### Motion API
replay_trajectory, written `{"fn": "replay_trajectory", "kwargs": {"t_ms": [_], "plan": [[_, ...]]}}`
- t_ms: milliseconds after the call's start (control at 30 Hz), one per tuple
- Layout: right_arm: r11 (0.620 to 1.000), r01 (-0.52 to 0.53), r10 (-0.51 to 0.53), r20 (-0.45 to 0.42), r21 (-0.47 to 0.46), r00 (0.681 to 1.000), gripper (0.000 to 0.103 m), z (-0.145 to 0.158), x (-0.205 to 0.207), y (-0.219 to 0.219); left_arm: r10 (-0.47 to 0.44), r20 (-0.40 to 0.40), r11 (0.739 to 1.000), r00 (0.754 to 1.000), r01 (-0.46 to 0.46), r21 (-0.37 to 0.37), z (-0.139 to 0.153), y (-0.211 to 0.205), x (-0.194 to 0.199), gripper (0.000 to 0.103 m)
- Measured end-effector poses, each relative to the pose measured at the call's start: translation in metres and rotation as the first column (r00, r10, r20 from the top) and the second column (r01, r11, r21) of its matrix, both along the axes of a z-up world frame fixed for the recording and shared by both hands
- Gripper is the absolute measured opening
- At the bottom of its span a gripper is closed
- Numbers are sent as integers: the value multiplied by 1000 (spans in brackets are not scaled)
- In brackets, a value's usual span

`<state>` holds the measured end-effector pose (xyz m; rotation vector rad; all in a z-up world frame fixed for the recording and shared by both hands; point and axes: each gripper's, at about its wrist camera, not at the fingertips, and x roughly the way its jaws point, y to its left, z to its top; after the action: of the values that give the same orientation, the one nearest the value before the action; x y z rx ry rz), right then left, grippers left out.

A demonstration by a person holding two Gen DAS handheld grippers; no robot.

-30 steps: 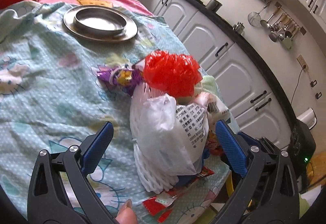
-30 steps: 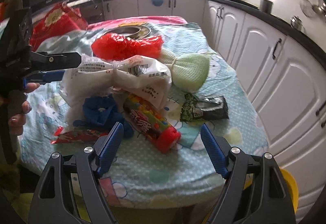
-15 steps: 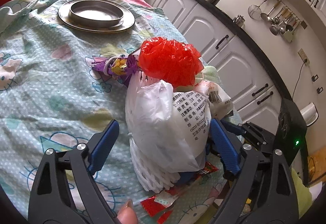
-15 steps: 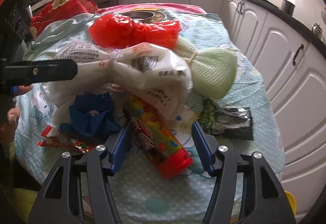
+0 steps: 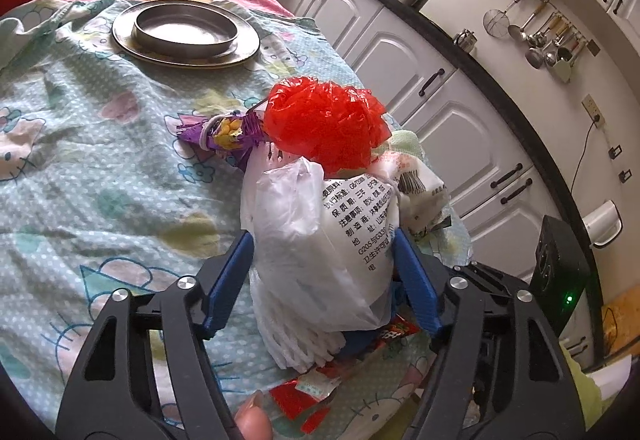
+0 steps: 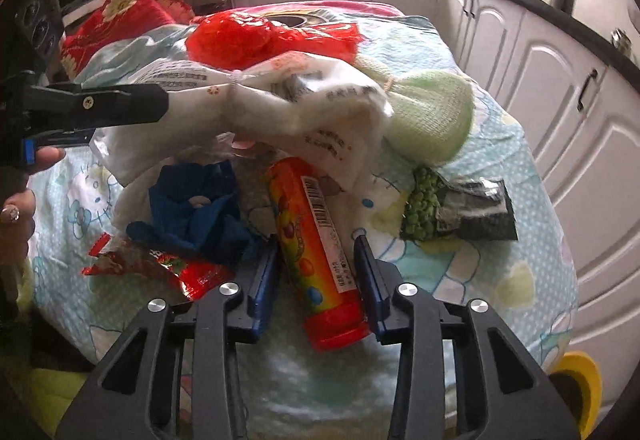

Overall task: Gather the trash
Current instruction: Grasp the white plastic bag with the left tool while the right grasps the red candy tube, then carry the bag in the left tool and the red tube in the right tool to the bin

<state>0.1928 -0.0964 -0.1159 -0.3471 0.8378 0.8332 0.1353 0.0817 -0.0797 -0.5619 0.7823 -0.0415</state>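
Note:
A pile of trash lies on the tablecloth. My left gripper (image 5: 324,280) has closed its blue jaws around a white plastic bag (image 5: 320,240) with printed text; a red crumpled bag (image 5: 324,119) sits behind it and a purple wrapper (image 5: 220,131) to its left. My right gripper (image 6: 316,268) has its jaws against both sides of an orange candy tube (image 6: 312,248) with a red cap. Beside the tube lie a blue cloth (image 6: 196,207), a red wrapper (image 6: 160,264), a green pea packet (image 6: 452,207) and a green net bag (image 6: 432,119). The white bag also shows in the right wrist view (image 6: 260,107).
A metal plate with a bowl (image 5: 184,31) stands at the far end of the table. White cabinets (image 5: 440,111) run along the right. A red cushion (image 6: 120,19) lies at the far left. The table's front edge (image 6: 340,400) is just below my right gripper.
Both grippers moved forward into the pile. The left jaws narrowed onto the white bag; the right jaws narrowed onto the candy tube.

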Motion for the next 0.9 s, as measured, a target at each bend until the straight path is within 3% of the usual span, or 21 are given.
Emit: {"fn": "replay_trajectory", "kwargs": {"t_ms": [267,600,900], "plan": [[996,84,-83,-15,38,996,28,1,-4,-21,-7,19,1000,1000,6,11,8,1,-8,36],[984,152,-150,-28,98,988,27,16,-10,-49,1,82,999,997,-4,35,33,2,-22,33],[967,190,-192,-6,170,981,27,42,-23,-77,-51,117,997,992,44,66,50,-17,-27,33]]}}
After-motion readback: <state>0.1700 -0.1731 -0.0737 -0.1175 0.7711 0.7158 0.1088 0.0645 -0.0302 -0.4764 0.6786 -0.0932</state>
